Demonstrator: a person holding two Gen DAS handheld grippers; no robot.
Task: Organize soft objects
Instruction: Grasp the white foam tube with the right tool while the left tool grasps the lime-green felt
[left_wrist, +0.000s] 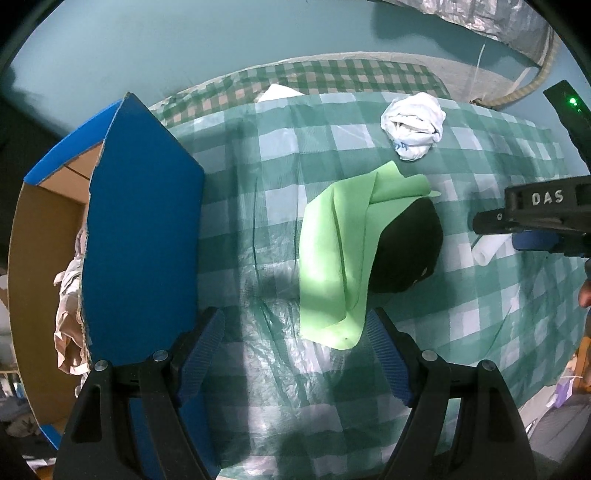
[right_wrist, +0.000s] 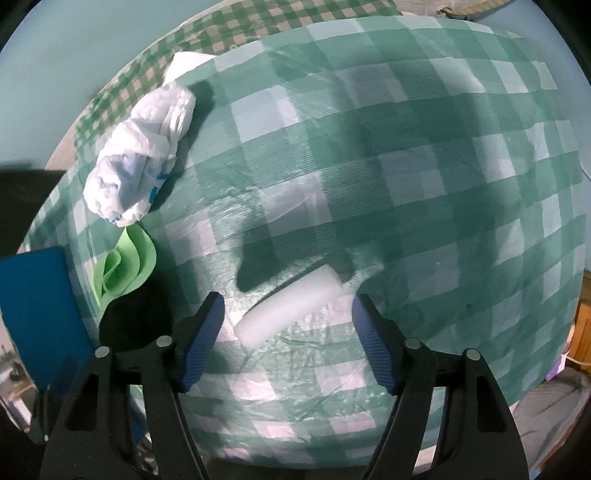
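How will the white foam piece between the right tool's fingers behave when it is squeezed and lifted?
The white foam piece looks like light foam, so it will probably lift easily and dent a little under the pads. Its rounded edges suggest it may roll on the checked cloth if nudged. The right tool stands open around it.

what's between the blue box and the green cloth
Only bare checked tablecloth between the blue box and the green cloth, seen in the left wrist view.
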